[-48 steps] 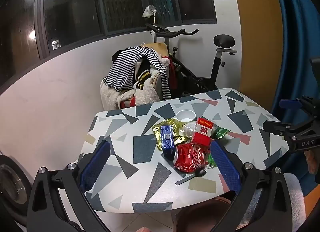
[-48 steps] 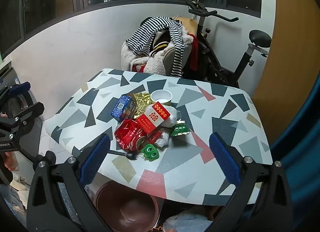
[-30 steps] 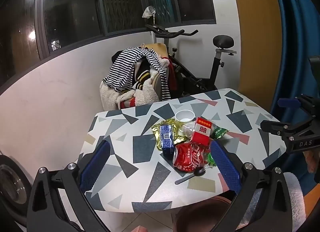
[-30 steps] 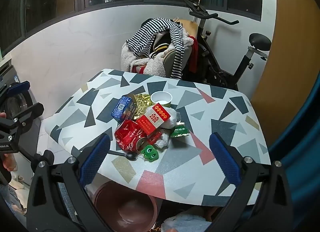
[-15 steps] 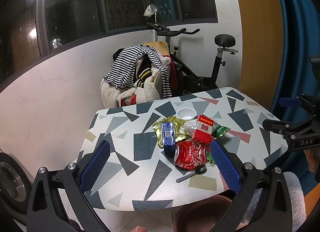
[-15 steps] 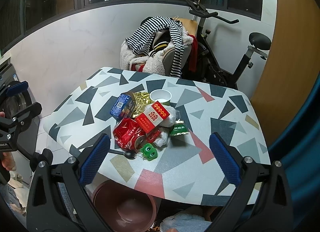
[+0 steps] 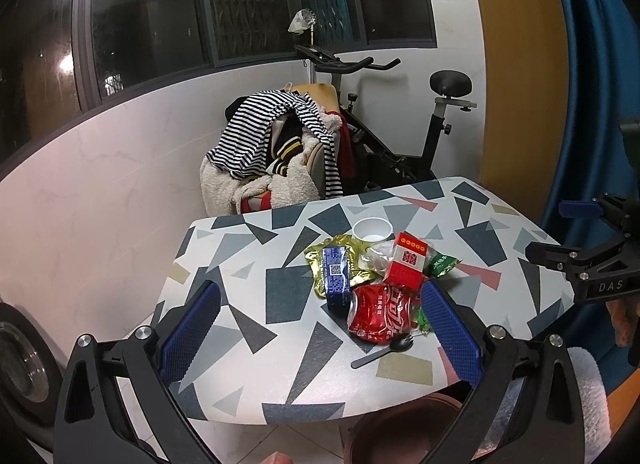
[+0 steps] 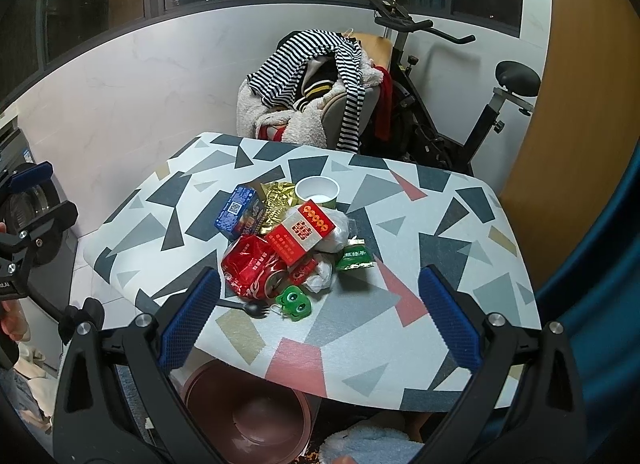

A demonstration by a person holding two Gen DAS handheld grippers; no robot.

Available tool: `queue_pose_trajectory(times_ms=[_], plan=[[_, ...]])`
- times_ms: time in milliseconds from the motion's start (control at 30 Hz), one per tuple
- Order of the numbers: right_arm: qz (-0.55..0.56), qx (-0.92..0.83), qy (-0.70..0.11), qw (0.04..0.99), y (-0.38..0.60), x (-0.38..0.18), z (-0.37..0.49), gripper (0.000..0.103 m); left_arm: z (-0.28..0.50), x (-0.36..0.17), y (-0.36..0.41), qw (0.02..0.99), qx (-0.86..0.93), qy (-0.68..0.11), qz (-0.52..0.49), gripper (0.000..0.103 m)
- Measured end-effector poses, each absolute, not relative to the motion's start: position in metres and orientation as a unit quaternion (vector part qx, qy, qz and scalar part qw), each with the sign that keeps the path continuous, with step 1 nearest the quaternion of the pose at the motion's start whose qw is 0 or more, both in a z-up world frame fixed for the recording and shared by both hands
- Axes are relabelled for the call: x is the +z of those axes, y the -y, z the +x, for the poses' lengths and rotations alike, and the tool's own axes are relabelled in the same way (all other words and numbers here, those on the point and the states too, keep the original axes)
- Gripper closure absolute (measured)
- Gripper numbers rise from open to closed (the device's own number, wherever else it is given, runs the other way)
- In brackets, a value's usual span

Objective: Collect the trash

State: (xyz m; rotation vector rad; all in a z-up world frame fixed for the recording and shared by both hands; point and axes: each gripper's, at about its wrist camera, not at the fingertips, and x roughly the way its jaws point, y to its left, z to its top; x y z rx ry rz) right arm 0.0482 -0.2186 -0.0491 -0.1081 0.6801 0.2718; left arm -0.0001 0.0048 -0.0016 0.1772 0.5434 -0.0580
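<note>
A heap of trash lies mid-table: a crushed red cola can (image 7: 378, 314) (image 8: 252, 270), a red carton (image 7: 408, 260) (image 8: 302, 234), a blue box (image 7: 335, 272) (image 8: 238, 212), a gold wrapper (image 8: 278, 202), a white paper cup (image 7: 372, 230) (image 8: 317, 192), a green packet (image 8: 354, 258), a green frog-shaped toy (image 8: 294, 302) and a black plastic spoon (image 7: 382, 350) (image 8: 246, 308). My left gripper (image 7: 320, 328) is open, held above the table's near edge. My right gripper (image 8: 320, 318) is open too, over the near edge, nothing between its fingers.
A brown bin (image 8: 248, 416) (image 7: 400, 432) stands on the floor under the table's near edge. The patterned table (image 7: 248, 364) has a chair piled with striped clothes (image 8: 312, 64) and an exercise bike (image 7: 400, 136) behind it. A washing machine (image 8: 24, 216) is at left.
Both grippers have barely shifted; the views drifted slightly, with the table sitting a little lower and closer. Nothing on the table has moved.
</note>
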Motion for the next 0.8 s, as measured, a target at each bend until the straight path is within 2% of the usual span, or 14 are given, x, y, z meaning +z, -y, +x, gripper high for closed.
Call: queue_pose_trajectory(times_ms=[800], plan=[[-0.051, 0.130, -0.335, 0.932, 0.2208, -0.0513, 0.0519, 0.006, -0.0017, -0.0047, -0.0033, 0.960, -0.027, -0.264, 0.089, 0.005]])
